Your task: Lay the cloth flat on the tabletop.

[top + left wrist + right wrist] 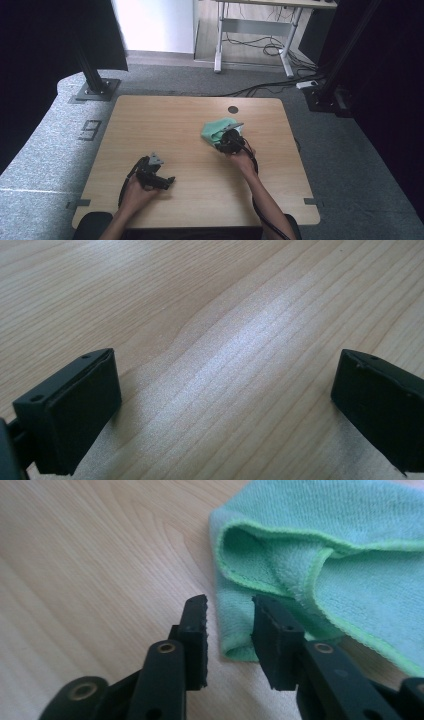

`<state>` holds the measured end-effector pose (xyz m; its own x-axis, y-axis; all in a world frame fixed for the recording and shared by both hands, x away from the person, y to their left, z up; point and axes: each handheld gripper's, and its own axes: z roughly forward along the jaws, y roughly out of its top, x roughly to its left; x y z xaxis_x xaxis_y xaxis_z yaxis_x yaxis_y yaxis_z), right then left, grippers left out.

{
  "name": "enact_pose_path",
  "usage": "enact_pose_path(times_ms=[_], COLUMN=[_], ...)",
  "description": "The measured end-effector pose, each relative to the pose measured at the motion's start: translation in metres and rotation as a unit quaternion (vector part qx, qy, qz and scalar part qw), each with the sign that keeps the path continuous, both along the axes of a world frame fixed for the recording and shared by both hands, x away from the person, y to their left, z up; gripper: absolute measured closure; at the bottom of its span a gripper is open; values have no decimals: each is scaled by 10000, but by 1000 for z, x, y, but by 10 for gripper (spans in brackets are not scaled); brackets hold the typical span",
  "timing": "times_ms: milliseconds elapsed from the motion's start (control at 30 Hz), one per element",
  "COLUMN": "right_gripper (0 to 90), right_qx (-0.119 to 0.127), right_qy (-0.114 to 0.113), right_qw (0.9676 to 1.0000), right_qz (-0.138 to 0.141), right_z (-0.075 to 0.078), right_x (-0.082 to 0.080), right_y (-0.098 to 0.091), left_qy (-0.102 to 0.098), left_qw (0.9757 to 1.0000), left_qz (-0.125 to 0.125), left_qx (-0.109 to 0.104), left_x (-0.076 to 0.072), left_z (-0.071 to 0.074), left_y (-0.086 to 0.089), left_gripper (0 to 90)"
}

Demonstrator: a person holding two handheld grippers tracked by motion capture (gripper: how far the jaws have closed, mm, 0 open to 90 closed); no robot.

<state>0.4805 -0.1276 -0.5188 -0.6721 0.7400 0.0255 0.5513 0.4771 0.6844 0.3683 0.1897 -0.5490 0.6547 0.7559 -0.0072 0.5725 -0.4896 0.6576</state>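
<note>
Lying folded right of centre in the high view: green cloth (218,129), soft microfibre with a paler stitched edge, on the pale wood-grain bench (175,120). Straddling its near corner (235,630) in the right gripper view: right hand-held gripper (230,630), jaws narrowed around the fold, pads not visibly pressing. Resting lower left in the high view, well apart from the cloth: left hand-held gripper (167,182), jaws spread wide over bare wood.

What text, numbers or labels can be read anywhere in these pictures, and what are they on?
"9": a large dark numeral on the grey carpet, left of the table, seen in the high view.
No print shows on the green cloth, the tabletop or either hand-held gripper.
</note>
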Motion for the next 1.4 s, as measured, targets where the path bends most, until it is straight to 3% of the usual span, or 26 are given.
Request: enact_pose_path(times_ms=[133,200,433,600,900,1233,1400], right_gripper=[739,772,837,837,833,822,813], right_qx=[-85,-13,12,238,402,311,140], right_qy=[114,154,246,277,290,306,158], right_qw=[9999,9999,9996,9990,9970,9942,9930], right_qz=[-44,-39,97,264,599,980,1160], right_z=[-12,-17,-16,-19,-21,-20,-19], right_x=[5,5,-3,-21,-50,-85,-97], right_y=[1,1,5,9,21,48,60], left_qy=[0,-1,-1,-4,-3,-1,6], left_qw=[10000,10000,10000,10000,10000,10000,10000], left_qz=[-1,0,-1,8,2,-5,-14], left_qx=[1,2,2,-9,2,7,18], left_x=[0,0,0,0,0,0,0], left_z=[0,0,0,0,0,0,0], left_y=[0,0,0,0,0,0,0], left_gripper=[0,0,0,0,0,0,0])
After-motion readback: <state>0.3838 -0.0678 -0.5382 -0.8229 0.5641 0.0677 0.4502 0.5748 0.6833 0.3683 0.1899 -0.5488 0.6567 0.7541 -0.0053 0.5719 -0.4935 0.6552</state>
